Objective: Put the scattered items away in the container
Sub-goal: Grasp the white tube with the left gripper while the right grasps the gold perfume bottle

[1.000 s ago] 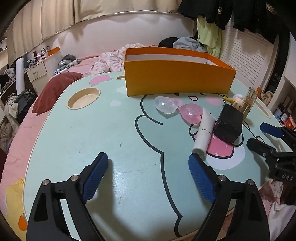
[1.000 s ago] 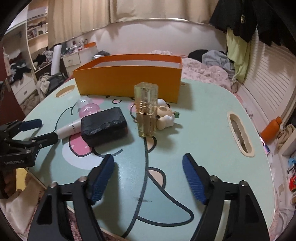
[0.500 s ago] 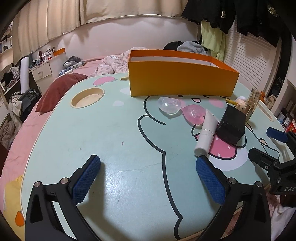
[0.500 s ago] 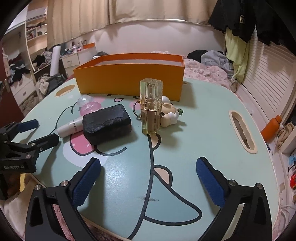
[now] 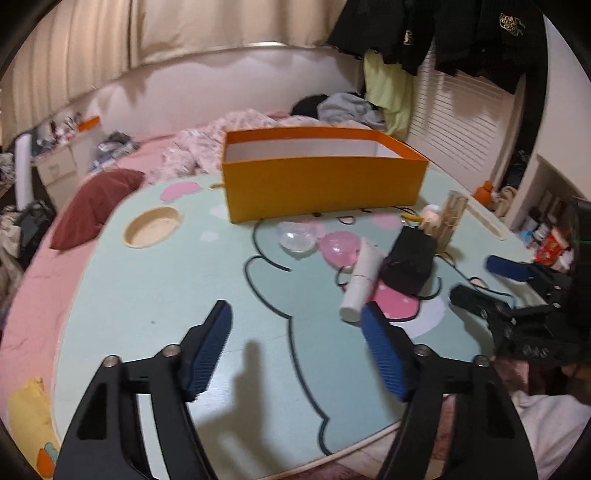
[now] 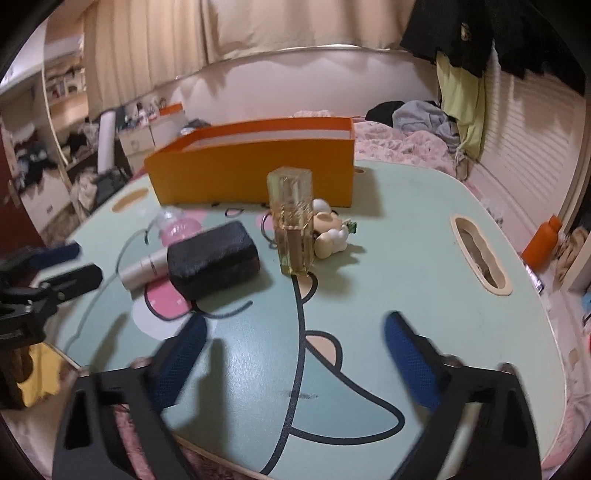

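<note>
Orange container (image 5: 325, 184) bore no legible writing; left gripper (image 5: 297, 343) and right gripper (image 6: 295, 354) jaws were closing, nothing between them

Room's a bedroom, pretty cluttered. Straight ahead of the jaws, past the mint-green cartoon bench (image 5: 155, 295), there's a bed with pink sheets (image 5: 33, 295), a rumpled floral duvet (image 5: 207, 144) and a dark red pillow (image 5: 96, 206). Beige curtains (image 5: 155, 33) hang over a long white curved headboard wall (image 5: 192, 88). Off to the jaws' right: white slatted shutters (image 5: 458, 125), black garments (image 5: 461, 33) hanging up, a yellow-green one (image 5: 388, 92) below them, and a heap of grey clothes (image 5: 347, 107). To the left, a white drawer unit (image 6: 37, 199) and open shelves (image 6: 62, 85) stuffed with things. Warm, dim indoor light.
</note>
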